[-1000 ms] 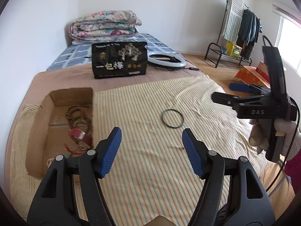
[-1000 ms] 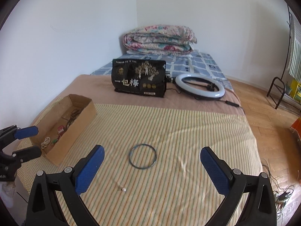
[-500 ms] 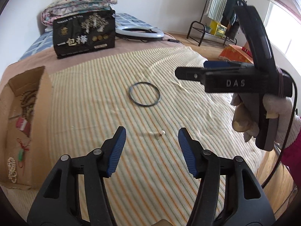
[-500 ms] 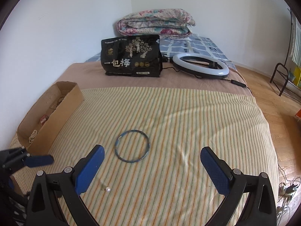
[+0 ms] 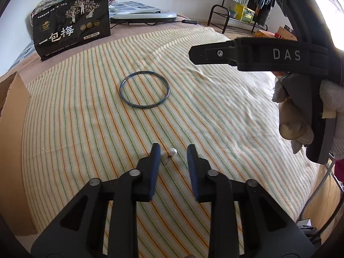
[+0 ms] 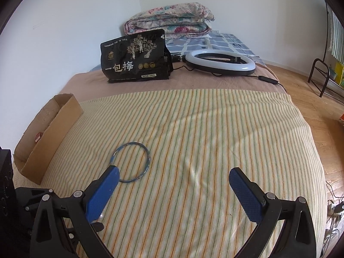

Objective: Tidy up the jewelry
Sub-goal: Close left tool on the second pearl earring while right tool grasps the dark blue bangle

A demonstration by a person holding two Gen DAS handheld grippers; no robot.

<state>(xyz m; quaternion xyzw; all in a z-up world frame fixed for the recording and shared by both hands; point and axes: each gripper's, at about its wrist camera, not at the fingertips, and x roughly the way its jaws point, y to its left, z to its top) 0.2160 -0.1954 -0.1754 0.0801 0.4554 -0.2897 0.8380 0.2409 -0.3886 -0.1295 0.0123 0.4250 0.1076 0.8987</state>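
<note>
Left gripper (image 5: 173,150) jaws closing, pearl earring (image 5: 172,152) between them on the striped bed cover (image 5: 215,129), pads not yet touching it. Step: pick earring. Right gripper (image 6: 172,182) jaws spread wide, empty, near the blue bangle (image 6: 130,161). Next likely: finish the pinch, lift, carry to the cardboard box (image 6: 46,135) at the left.

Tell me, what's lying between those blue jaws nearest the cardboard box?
A pearl earring lies on the striped blanket between the closing, not yet touching jaws of the left gripper, in the left wrist view.

Blue bangle (image 5: 144,89), striped cloth (image 5: 215,111)
</note>
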